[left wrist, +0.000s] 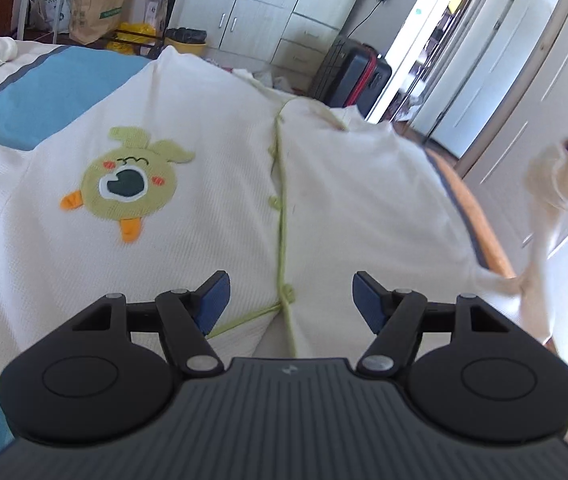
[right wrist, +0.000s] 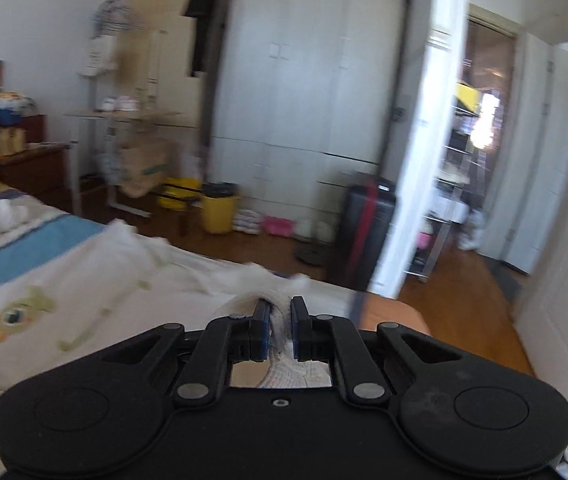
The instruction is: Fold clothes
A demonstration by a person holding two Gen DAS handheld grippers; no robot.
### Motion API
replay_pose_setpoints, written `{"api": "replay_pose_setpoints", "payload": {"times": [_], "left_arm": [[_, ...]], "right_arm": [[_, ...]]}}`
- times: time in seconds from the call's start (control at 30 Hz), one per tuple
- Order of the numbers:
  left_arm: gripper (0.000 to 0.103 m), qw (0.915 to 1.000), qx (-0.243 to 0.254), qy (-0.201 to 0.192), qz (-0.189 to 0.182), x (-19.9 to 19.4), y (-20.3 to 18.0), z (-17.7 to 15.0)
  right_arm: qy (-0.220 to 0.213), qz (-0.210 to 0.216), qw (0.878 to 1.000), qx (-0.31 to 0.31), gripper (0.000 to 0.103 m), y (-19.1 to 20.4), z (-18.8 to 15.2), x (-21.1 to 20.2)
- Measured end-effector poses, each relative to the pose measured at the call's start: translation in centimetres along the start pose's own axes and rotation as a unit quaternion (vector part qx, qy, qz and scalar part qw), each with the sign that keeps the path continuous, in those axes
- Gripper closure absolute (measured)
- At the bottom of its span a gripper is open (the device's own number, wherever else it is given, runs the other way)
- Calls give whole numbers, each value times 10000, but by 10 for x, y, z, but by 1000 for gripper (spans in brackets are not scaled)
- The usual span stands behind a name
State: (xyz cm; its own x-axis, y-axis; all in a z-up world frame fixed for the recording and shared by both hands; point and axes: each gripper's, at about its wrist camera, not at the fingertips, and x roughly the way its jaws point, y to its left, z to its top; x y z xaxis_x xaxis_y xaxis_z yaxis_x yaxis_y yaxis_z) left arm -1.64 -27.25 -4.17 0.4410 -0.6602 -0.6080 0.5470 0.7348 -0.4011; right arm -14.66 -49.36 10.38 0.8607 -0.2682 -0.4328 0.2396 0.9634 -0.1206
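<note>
Waffle-knit cream garment (left wrist: 211, 216); right gripper (right wrist: 279, 326) fingers pinch sleeve.

Cream cardigan (left wrist: 211, 216), green trim, blue-striped bedsheet (left wrist: 55, 92)

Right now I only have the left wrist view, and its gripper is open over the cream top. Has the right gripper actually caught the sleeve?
Observer: Yes. The right gripper is shut on a bunch of cream fabric from the top.
Operator: Is any of that fabric hanging loose behind the fingers?
Observer: Some shows below the fingers, inside the gripper frame.
Operator: What lies ahead of that gripper?
Observer: A yellow bin on the floor by the white wardrobe; the picture is blurred.
</note>
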Motion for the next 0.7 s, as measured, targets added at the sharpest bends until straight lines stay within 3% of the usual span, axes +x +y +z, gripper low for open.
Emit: {"api": "replay_pose_setpoints", "payload": {"times": [0.1,0.17,0.2,0.3,0.4,0.53,0.63,0.7], "left_arm": [[36,10000,-51,-11,-32,-1,4,0],[36,9999,-104,40,31,1,8,-2],[36,9999,-144,69,37,1,10,-2],[36,9998,-193,84,22,0,17,-5],[36,9998,-189,45,70,4,25,-9],[36,9999,-23,28,116,12,27,-15],[36,9992,372,-90,78,12,19,-18],[36,9977,654,-197,26,10,12,-19]], "right_arm": [[-39,1223,9914,464,85,41,21,19],[132,1879,9793,741,63,67,27,36],[226,1865,9795,722,47,80,25,43],[194,1379,9883,616,43,106,0,51],[671,739,9846,1434,42,89,-33,66],[1664,93,9550,2452,42,49,-78,80],[2084,-639,9302,2952,41,21,-100,80],[2078,-732,9095,3526,41,-5,-112,79]]}}
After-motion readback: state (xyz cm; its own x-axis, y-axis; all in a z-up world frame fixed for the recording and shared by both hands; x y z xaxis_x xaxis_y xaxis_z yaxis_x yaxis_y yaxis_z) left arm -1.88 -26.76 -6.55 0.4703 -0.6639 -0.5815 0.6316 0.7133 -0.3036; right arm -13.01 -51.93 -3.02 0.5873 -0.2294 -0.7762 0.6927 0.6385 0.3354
